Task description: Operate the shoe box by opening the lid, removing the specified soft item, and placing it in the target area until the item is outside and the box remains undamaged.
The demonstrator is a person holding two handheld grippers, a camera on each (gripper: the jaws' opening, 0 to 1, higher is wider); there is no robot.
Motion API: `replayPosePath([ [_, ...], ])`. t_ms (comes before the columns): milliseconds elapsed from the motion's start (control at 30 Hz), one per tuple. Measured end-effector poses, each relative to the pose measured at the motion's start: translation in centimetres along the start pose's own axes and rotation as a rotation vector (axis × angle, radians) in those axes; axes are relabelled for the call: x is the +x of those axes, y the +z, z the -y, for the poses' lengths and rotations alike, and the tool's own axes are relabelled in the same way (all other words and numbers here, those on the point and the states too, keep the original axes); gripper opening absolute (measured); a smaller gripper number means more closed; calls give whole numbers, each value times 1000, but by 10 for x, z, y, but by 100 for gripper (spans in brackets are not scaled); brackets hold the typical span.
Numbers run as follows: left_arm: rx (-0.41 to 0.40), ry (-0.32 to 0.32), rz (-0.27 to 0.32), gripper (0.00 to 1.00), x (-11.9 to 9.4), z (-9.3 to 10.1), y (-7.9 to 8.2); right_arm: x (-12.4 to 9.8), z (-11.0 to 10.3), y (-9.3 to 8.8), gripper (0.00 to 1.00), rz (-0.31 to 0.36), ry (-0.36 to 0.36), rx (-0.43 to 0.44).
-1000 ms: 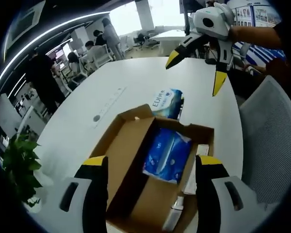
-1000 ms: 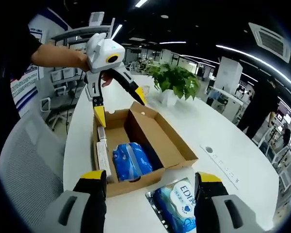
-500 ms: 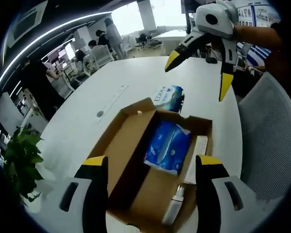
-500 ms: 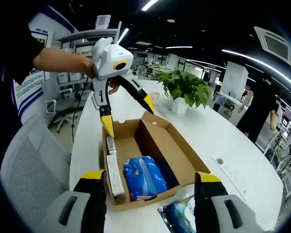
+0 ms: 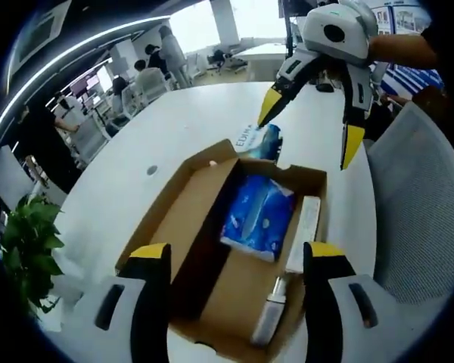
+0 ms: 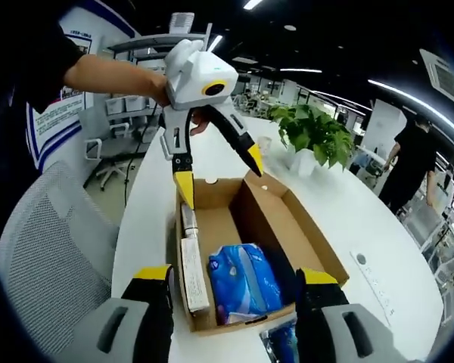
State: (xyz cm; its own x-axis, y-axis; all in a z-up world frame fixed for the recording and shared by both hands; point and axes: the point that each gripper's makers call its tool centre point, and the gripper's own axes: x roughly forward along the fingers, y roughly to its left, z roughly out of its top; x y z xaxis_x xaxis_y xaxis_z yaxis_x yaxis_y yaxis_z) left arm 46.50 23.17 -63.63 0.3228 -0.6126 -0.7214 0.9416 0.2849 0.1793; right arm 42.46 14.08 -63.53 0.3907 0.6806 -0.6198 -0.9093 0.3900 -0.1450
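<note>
- Two grippers hang over the open shoe box (image 5: 212,249) on the white table (image 5: 129,189) — left gripper (image 5: 234,261) and right gripper (image 6: 231,283) both with jaws spread, pinching nothing
- Blue soft pack (image 5: 259,218) lies inside the box, beside a slim white carton (image 5: 303,234)
- Another blue packet (image 5: 259,141) lies on the table, just outside the box's far end

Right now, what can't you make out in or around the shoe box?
- Second blue pack, right gripper view: cut off by the box wall and the right claw.
- Blue pack print, left gripper view: blurred, unreadable.
- Long white carton label: too small.
- Tube by the carton: identity unclear.
</note>
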Motion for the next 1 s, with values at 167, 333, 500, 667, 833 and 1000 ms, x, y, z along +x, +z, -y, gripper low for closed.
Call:
replayPosePath([
  [167, 8, -16, -7, 66, 9, 1, -6, 9, 1, -6, 55, -28, 3, -34],
  [333, 21, -34, 4, 57, 18, 3, -8, 21, 5, -16, 49, -73, 7, -61],
  [500, 40, -57, 3, 51, 31, 7, -13, 34, 6, -24, 43, -109, 20, -95],
  [667, 58, -88, 5, 42, 45, 13, -13, 48, 5, -35, 36, -157, 49, -140],
  [833, 71, -112, -9, 38, 58, 18, -15, 56, 5, -44, 33, -183, 73, -144],
  [1000, 89, -135, -17, 34, 68, 22, -14, 61, 7, -50, 31, -201, 78, -143],
])
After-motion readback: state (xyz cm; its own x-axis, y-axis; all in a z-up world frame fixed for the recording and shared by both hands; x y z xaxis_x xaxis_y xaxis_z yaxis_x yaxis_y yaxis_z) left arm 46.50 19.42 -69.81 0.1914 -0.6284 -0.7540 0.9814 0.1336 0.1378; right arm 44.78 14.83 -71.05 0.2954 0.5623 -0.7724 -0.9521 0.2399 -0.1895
